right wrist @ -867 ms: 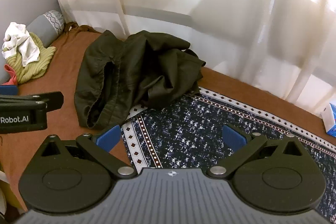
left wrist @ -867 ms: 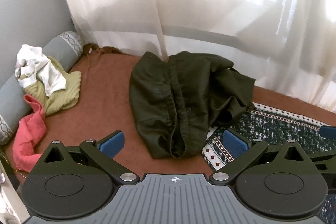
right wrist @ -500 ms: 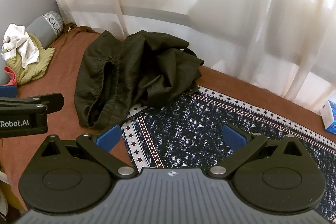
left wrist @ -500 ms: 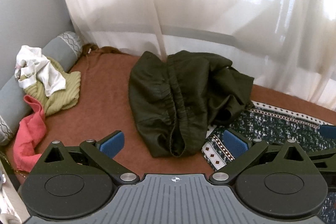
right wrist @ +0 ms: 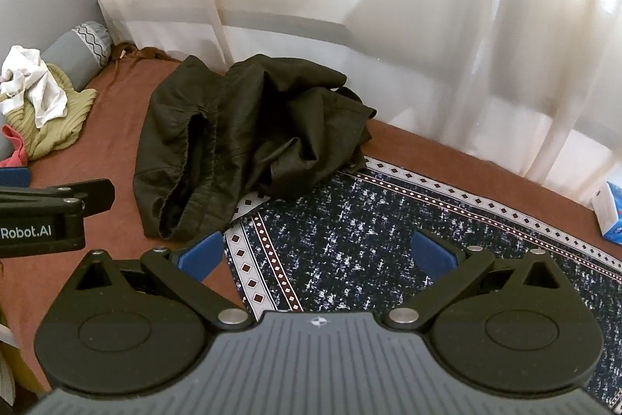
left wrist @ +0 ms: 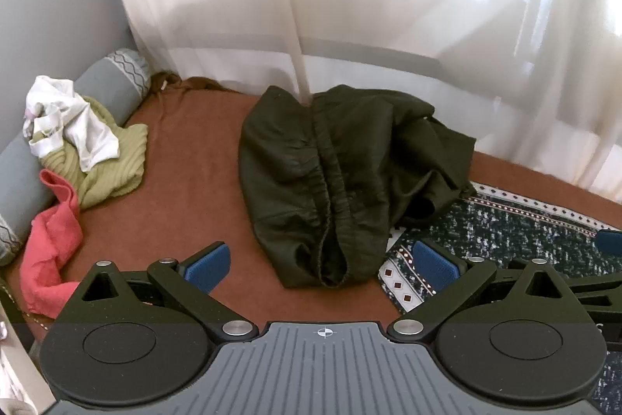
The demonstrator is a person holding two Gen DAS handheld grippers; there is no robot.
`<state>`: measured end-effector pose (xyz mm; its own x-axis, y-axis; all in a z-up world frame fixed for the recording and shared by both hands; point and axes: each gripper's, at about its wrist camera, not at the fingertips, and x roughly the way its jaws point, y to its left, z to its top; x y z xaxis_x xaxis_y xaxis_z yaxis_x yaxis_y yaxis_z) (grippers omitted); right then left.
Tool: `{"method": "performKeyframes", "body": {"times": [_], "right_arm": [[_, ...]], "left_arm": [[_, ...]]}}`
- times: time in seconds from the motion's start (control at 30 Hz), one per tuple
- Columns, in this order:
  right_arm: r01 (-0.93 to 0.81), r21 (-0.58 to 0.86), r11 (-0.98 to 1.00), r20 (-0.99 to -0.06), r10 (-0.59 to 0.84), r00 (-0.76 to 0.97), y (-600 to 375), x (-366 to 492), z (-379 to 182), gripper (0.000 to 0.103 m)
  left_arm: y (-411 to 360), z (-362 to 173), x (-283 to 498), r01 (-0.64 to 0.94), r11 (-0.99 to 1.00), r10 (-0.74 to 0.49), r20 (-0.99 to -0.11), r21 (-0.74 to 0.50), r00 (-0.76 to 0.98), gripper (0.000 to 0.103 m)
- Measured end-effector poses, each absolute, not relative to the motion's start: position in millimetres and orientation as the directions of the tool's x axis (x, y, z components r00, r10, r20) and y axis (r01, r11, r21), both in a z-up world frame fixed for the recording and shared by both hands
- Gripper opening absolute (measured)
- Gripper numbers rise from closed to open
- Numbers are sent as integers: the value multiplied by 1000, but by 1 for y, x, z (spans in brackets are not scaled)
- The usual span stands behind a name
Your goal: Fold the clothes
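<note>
Dark olive trousers point(left wrist: 334, 174) lie crumpled on a brown bed cover point(left wrist: 186, 158), the elastic waistband end nearest me and the legs bunched toward the curtain. In the right wrist view the same trousers point(right wrist: 241, 135) partly overlap a patterned dark blue rug point(right wrist: 388, 228). My left gripper point(left wrist: 322, 264) hovers open just short of the waistband, nothing between its blue pads point(left wrist: 206, 261). My right gripper point(right wrist: 317, 253) is open above the rug, to the right of the trousers. The left gripper's body point(right wrist: 50, 212) shows at that view's left edge.
A pile of other clothes lies at the left: a white garment point(left wrist: 66, 119), a light green knit point(left wrist: 112, 162) and a pink cloth point(left wrist: 50, 244), against a grey bolster point(left wrist: 105, 88). Sheer white curtains point(left wrist: 350, 6) hang behind. A blue and white box point(right wrist: 610, 216) sits far right.
Both grippers have drifted very slightly; the trousers and the other clothes have not moved. Both stay open.
</note>
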<state>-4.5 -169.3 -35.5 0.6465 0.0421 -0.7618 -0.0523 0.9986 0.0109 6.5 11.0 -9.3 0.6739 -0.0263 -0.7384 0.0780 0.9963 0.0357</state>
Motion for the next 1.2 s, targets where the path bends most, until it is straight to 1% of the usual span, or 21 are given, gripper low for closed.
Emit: {"method": "performKeyframes", "body": {"times": [1.2], "right_arm": [[-45,13,999,-766,39,642,-165,2,-37,103]], "left_arm": [[18,-11,13,77,997,-31,-745,27,666,103]]}}
